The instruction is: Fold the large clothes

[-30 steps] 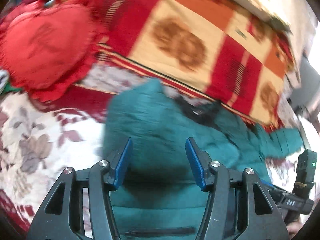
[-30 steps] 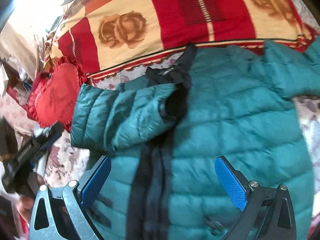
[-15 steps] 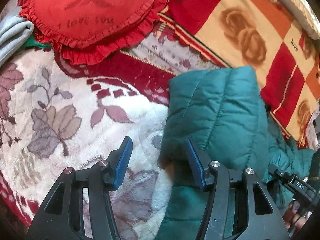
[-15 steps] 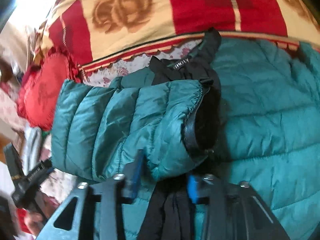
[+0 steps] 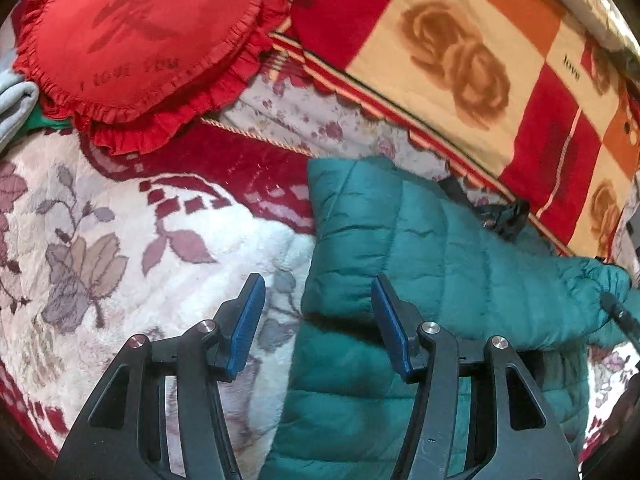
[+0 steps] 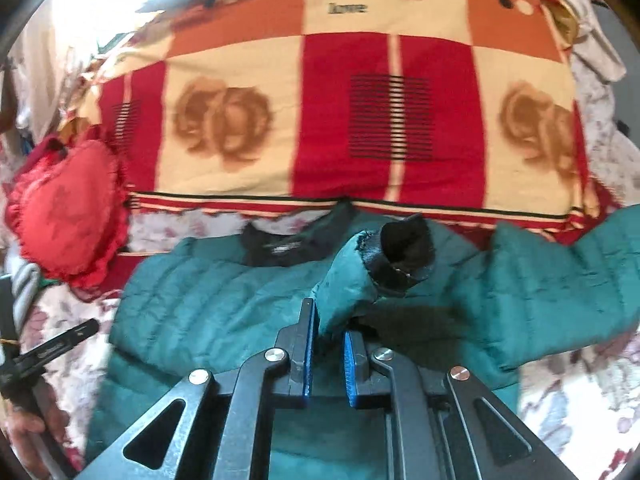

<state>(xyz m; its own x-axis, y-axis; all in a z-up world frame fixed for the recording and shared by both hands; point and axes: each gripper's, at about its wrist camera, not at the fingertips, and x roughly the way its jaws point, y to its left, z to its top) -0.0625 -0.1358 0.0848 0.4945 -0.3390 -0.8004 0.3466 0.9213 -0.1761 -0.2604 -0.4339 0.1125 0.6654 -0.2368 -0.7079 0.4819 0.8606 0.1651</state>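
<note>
A teal quilted puffer jacket [image 5: 436, 248] lies flat on the bed, its black collar [image 6: 288, 240] toward the back. One sleeve is folded across the body. My right gripper [image 6: 329, 330] is shut on that teal sleeve [image 6: 344, 292] near its black cuff [image 6: 404, 256] and holds it up over the jacket's chest. My left gripper [image 5: 316, 300] is open and empty, hovering over the jacket's left edge, one finger over the bedspread and one over the jacket. The other sleeve [image 6: 560, 280] lies out to the right.
A red ruffled heart-shaped cushion [image 5: 136, 40] lies at the back left. A red, orange and cream rose-patterned blanket [image 6: 360, 120] lies behind the jacket. The floral bedspread [image 5: 100, 240] is under everything. Grey cloth [image 5: 12, 100] sits at the far left.
My right gripper has closed on the folded sleeve near its cuff and lifted it. My left gripper stayed open and shifted only slightly at the jacket's left edge.
</note>
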